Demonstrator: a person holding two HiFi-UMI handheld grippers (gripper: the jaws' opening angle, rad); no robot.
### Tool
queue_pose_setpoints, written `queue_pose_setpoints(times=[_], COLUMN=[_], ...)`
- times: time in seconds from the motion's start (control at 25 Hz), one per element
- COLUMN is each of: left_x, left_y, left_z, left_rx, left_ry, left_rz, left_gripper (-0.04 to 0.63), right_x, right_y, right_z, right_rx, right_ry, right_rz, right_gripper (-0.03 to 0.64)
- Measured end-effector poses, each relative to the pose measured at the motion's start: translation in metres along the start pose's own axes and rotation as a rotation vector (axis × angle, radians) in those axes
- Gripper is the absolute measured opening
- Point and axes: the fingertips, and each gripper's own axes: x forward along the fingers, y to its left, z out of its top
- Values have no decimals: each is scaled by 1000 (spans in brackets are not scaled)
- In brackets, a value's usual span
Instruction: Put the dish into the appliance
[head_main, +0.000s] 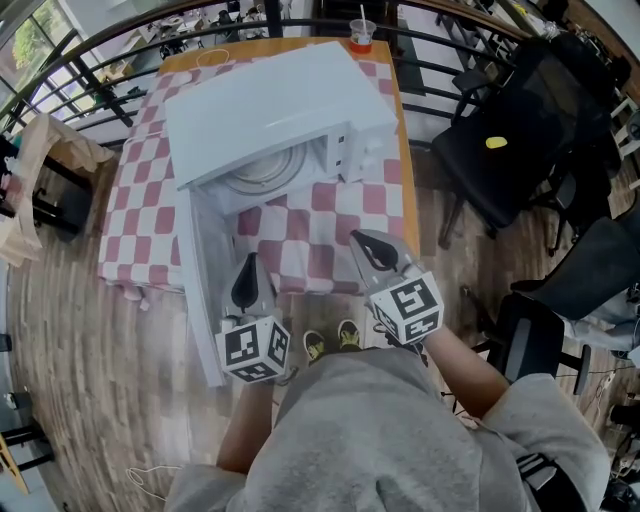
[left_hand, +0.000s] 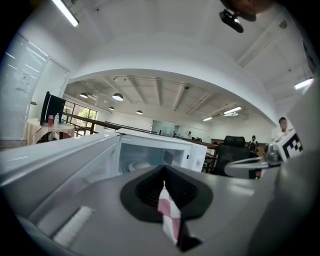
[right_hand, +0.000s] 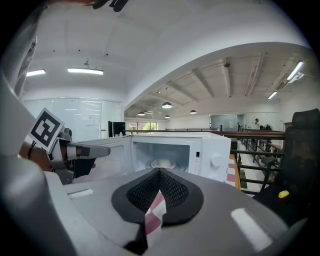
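Observation:
A white microwave (head_main: 290, 110) stands on the red-and-white checked tablecloth (head_main: 330, 225) with its door (head_main: 200, 290) swung open toward me on the left. A pale dish (head_main: 265, 172) sits inside the cavity; it also shows as the dish (left_hand: 140, 165) in the left gripper view and the dish (right_hand: 162, 163) in the right gripper view. My left gripper (head_main: 247, 262) hovers by the open door near the table's front edge, shut and empty. My right gripper (head_main: 357, 238) is over the cloth in front of the microwave, shut with nothing in it. Both point at the opening.
A cup with a straw (head_main: 361, 36) stands at the table's far edge. Black chairs (head_main: 520, 140) crowd the right side, one with a yellow object (head_main: 497, 142) on its seat. A brown paper bag (head_main: 50, 160) is at the left; a railing (head_main: 120, 60) runs behind.

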Motion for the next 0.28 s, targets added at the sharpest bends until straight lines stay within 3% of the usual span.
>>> queue_pose_setpoints(times=[0.28], left_x=[-2], left_y=[-3], left_z=[5], left_rx=[6], left_ry=[-4], left_rz=[-12], left_gripper=[11], right_x=[-3], right_y=[7], right_z=[4], right_rx=[-5], right_ry=[-3], right_rz=[8], right_gripper=[0])
